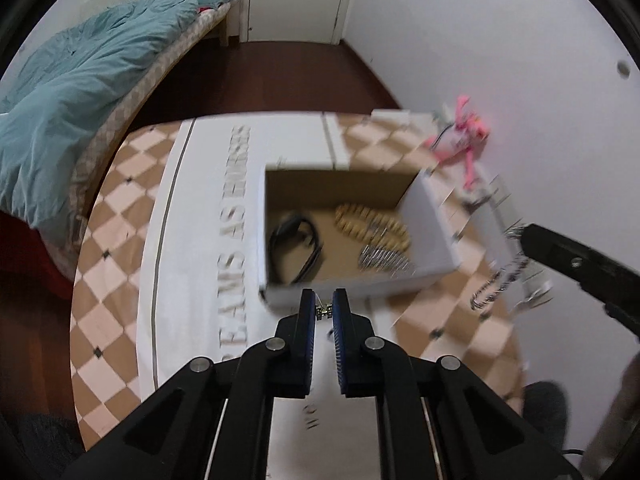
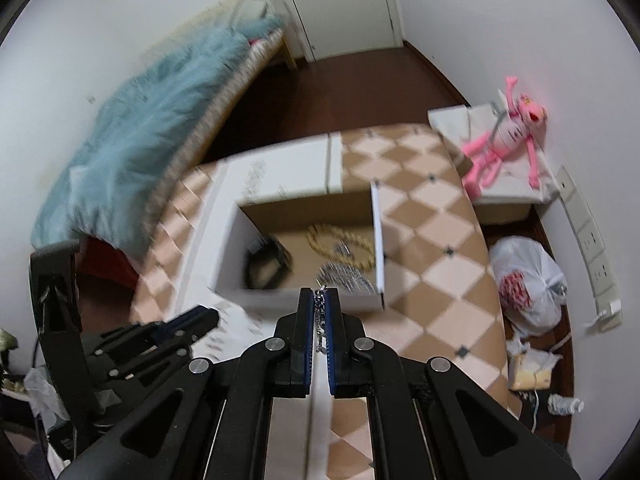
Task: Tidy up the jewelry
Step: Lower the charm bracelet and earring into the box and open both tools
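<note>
The left gripper (image 1: 324,311) holds its pads a narrow gap apart with a small silver clasp (image 1: 323,312) pinched at their tips. Just ahead of those tips stands the near wall of the open white box (image 1: 352,286), leaving little room forward; to the left of the jaws the white cloth with grey lettering (image 1: 236,240) lies flat and open.

Inside the box, beyond the left jaws, lie a black band (image 1: 296,248), a gold beaded bracelet (image 1: 372,226) and a blurred silver chain piece (image 1: 384,260).

The right gripper (image 2: 319,310) is nearly closed on a silver chain (image 2: 320,320), which runs down between the blue pads (image 2: 308,320). Its tips sit just short of the box's near rim (image 2: 304,300), the gold bracelet (image 2: 340,246) ahead and slightly right.

Only the left wrist view shows the chain (image 1: 496,284) dangling in a blurred streak from the right gripper's tip, to the right of the box above the checkered table (image 1: 112,280). Only the right wrist view shows the floor beyond the table's right edge: a white plastic bag (image 2: 528,284) and a small bottle (image 2: 566,404). A pink plush toy (image 2: 504,136) lies on a white box far ahead right.
</note>
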`<act>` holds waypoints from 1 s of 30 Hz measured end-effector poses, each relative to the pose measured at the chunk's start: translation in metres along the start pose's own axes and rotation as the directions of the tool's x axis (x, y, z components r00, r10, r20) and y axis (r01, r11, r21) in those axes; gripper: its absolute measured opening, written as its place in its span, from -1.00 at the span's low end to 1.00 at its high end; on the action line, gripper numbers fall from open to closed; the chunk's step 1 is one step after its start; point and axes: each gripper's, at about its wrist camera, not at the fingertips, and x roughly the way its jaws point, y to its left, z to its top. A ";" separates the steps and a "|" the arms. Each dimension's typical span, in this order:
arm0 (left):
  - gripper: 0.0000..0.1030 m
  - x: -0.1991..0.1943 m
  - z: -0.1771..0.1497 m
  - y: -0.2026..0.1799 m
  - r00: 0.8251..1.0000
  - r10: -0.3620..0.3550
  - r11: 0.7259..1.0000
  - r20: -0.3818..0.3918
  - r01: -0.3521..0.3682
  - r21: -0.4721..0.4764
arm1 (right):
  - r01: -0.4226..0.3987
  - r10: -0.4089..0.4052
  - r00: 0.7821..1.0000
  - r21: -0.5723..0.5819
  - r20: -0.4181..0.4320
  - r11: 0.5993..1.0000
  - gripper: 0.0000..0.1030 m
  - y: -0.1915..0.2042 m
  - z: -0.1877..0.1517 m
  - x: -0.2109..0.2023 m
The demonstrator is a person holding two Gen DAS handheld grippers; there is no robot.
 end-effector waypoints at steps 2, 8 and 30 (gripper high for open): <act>-0.88 -0.006 0.018 0.001 0.999 -0.034 0.999 0.010 0.034 -0.010 | -0.024 0.024 0.999 -0.001 0.021 1.000 -0.89 0.003 0.017 -0.008; -0.88 0.008 0.063 0.005 0.999 -0.042 0.999 -0.003 0.042 -0.005 | -0.038 0.038 0.999 -0.008 0.012 0.999 -0.89 0.003 0.061 0.009; -0.52 0.083 0.108 0.026 0.982 0.088 0.994 -0.170 -0.097 -0.045 | 0.088 -0.100 0.962 -0.057 -0.255 0.994 -0.62 -0.023 0.101 0.141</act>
